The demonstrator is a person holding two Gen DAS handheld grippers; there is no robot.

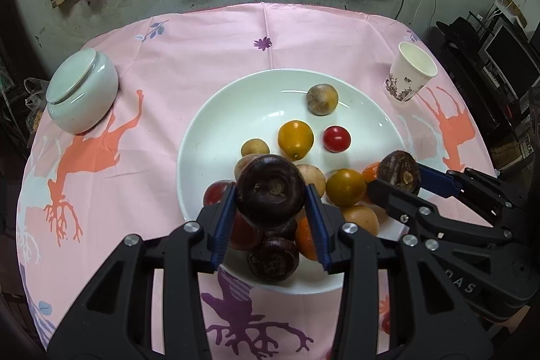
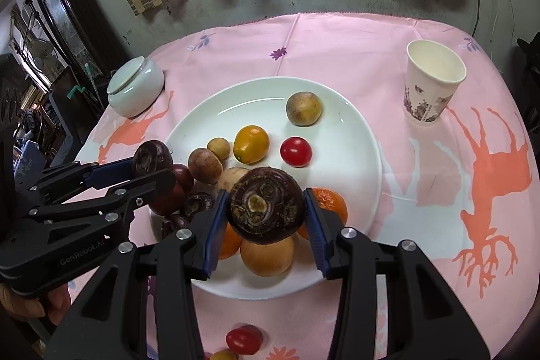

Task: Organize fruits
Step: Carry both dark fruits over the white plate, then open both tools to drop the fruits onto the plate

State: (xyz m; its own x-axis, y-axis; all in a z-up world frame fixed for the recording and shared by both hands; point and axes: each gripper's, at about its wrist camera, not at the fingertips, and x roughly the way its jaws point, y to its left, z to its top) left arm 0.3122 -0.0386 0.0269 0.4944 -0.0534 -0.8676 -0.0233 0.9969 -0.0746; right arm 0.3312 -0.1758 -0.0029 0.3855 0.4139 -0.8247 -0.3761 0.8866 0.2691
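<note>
A white plate point(image 1: 236, 110) point(image 2: 351, 150) holds several fruits: a yellow tomato point(image 1: 295, 139) point(image 2: 251, 144), a red cherry tomato point(image 1: 336, 139) point(image 2: 296, 151), a brown round fruit point(image 1: 322, 99) point(image 2: 303, 108), oranges and dark water chestnuts. My left gripper point(image 1: 271, 203) point(image 2: 148, 166) is shut on a dark water chestnut point(image 1: 270, 191) point(image 2: 152, 157) above the plate's near left part. My right gripper point(image 2: 265, 213) point(image 1: 401, 177) is shut on another dark water chestnut point(image 2: 266, 206) point(image 1: 400, 171) above the plate's near right part.
A lidded white jar point(image 1: 82, 90) point(image 2: 135, 86) stands at the far left on the pink tablecloth point(image 1: 209, 43). A paper cup point(image 1: 410, 71) point(image 2: 432, 81) stands at the far right. A loose red cherry tomato point(image 2: 243, 339) and a small yellow fruit point(image 2: 222, 355) lie on the cloth in front of the plate.
</note>
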